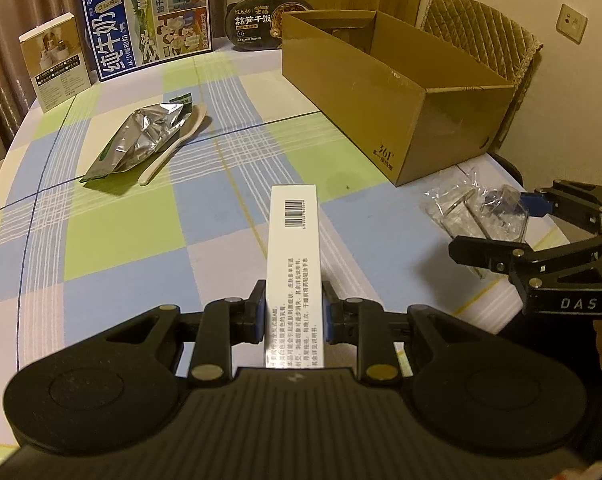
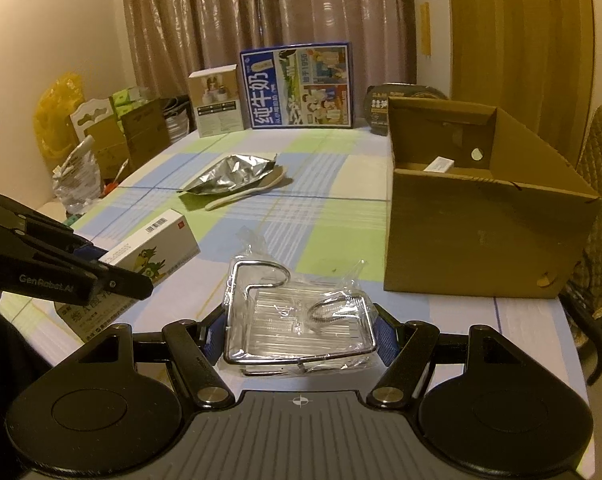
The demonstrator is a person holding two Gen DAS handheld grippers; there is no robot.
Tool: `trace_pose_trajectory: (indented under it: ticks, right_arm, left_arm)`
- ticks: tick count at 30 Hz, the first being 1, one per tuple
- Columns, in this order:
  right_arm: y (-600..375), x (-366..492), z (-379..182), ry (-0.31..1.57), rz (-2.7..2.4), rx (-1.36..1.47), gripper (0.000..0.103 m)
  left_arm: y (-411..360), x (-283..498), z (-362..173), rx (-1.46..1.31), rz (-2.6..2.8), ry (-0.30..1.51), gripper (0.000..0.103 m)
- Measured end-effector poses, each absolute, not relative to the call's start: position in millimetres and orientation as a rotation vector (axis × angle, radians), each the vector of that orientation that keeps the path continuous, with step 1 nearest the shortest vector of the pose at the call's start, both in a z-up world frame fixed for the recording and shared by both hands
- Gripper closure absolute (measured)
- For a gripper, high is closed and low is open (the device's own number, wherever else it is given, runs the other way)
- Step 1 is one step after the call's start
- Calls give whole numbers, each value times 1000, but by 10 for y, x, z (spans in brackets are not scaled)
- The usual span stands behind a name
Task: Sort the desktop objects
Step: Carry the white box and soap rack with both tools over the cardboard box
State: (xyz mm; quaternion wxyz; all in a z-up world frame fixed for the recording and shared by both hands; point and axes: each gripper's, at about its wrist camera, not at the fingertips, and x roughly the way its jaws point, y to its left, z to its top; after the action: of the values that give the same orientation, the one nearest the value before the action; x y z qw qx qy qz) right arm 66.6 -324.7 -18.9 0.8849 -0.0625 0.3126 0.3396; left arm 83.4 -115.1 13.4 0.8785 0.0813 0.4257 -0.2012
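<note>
Left wrist view: a long white carton is being clamped by the left gripper above the tablecloth, and should be kept level while being carried toward the open cardboard box, as a bagged wire rack is being straddled, possibly gripped, by the right gripper.

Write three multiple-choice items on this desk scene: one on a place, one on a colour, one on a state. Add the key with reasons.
1. Where does the spoon lie?
A. Inside the cardboard box
B. Beside the foil pouch
C. On the milk carton box

2. What colour is the frame of the milk carton box?
A. Blue
B. Red
C. Black

3. What is the left claw doing?
A. Hanging open
B. Gripping the spoon
C. Clamped on the white medicine box

Key: 1 B, the spoon touches the edge of the foil pouch on the tablecloth. 2 A, its border is blue. 3 C, both fingers press the sides of the white medicine box.
</note>
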Motion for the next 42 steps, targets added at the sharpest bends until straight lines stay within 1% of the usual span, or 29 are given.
trace_pose_trajectory:
  ticks: [10, 22, 33, 42]
  right_arm:
    - [-3414, 734, -56, 623, 662, -119, 35]
    - [-3839, 1035, 332, 547, 567, -87, 35]
    - [-4068, 1542, 584, 494, 528, -83, 35]
    - [-4112, 1993, 609, 525, 497, -64, 35]
  left_arm:
    - [-1264, 889, 180, 166, -440, 885, 82]
    - [-1710, 1185, 458, 137, -501, 831, 82]
    - [-2304, 1573, 793, 125, -578, 768, 82]
    - [-2630, 1926, 877, 99, -607, 759, 82]
